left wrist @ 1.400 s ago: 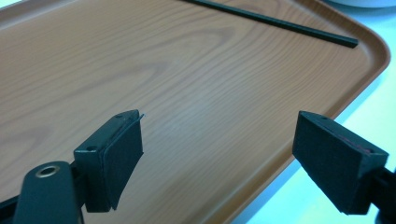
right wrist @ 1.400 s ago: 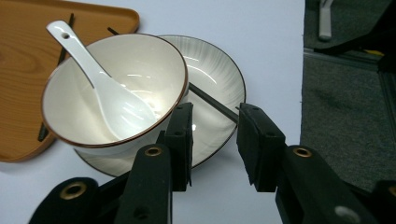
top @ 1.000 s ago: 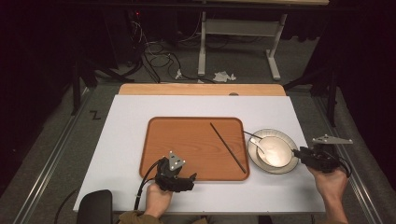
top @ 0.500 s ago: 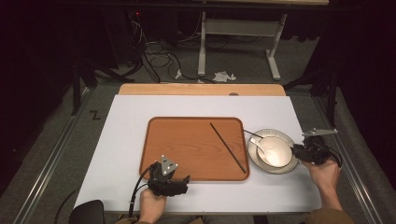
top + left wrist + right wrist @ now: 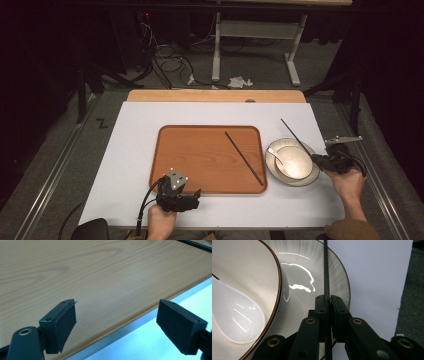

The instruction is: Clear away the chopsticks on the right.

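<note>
Right hand-held gripper (image 5: pixel 327 302): clamped on a thin dark chopstick (image 5: pixel 326 267); I hold it over the right rim of the plate (image 5: pixel 342 282), at the right edge of the tabletop (image 5: pixel 135 150).
Held chopstick: in the high view it slants up and away to the left from my right hand-held gripper (image 5: pixel 320 160), its far end over the white tabletop beyond the plate (image 5: pixel 312 175).
Left hand-held gripper (image 5: pixel 116 325): jaws wide apart with nothing between them, one pad over the wood of the tray (image 5: pixel 100 277), the other over the white surface just off its near edge.
Left hand-held gripper, from above (image 5: pixel 192 197): at the tray's (image 5: pixel 200 165) near left corner, my hand (image 5: pixel 160 225) behind it at the tabletop's front edge.
Tray: brown wood, rimmed, mid-tabletop; it holds one loose chopstick (image 5: pixel 244 158) lying diagonally in its right half, near end close to the front right corner.
Plate: just beside the tray's right edge, carrying a bowl (image 5: pixel 292 161).
Bowl: white inside, brown-rimmed (image 5: pixel 242 277); a white spoon (image 5: pixel 238 322) rests in it, its handle (image 5: pixel 274 154) sticking out toward the tray.
</note>
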The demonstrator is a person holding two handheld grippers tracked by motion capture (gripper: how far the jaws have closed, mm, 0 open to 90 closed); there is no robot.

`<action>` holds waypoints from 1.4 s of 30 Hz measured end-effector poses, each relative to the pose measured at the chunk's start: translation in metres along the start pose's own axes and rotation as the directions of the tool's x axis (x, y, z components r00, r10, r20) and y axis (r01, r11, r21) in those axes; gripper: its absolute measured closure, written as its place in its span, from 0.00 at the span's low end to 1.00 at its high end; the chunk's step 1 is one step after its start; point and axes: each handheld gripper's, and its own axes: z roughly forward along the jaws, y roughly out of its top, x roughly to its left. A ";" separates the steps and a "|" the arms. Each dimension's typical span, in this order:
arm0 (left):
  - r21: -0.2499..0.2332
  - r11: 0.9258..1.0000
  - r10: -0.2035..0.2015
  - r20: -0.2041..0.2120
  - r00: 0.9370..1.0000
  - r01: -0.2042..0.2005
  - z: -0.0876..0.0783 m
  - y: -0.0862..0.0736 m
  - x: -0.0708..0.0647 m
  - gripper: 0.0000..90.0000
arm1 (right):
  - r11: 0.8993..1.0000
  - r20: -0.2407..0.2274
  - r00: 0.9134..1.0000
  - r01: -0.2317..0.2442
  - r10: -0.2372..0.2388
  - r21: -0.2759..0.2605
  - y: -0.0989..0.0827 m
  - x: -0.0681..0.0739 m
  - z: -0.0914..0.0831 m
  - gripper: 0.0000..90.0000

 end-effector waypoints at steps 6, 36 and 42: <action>0.003 1.000 0.002 0.010 1.000 -0.002 0.001 0.000 -0.001 0.18 | 0.999 0.011 1.000 0.016 -0.015 -0.037 0.001 0.005 -0.005 0.96; -0.013 0.997 0.077 0.135 0.988 -0.076 0.028 0.032 -0.014 0.18 | 0.975 -0.021 1.000 -0.008 0.003 -0.221 -0.026 0.052 -0.079 0.96; -0.031 0.998 0.058 0.139 0.989 -0.054 0.031 0.040 -0.013 0.18 | 0.972 -0.040 0.999 0.011 -0.021 -0.234 -0.033 0.074 -0.091 0.96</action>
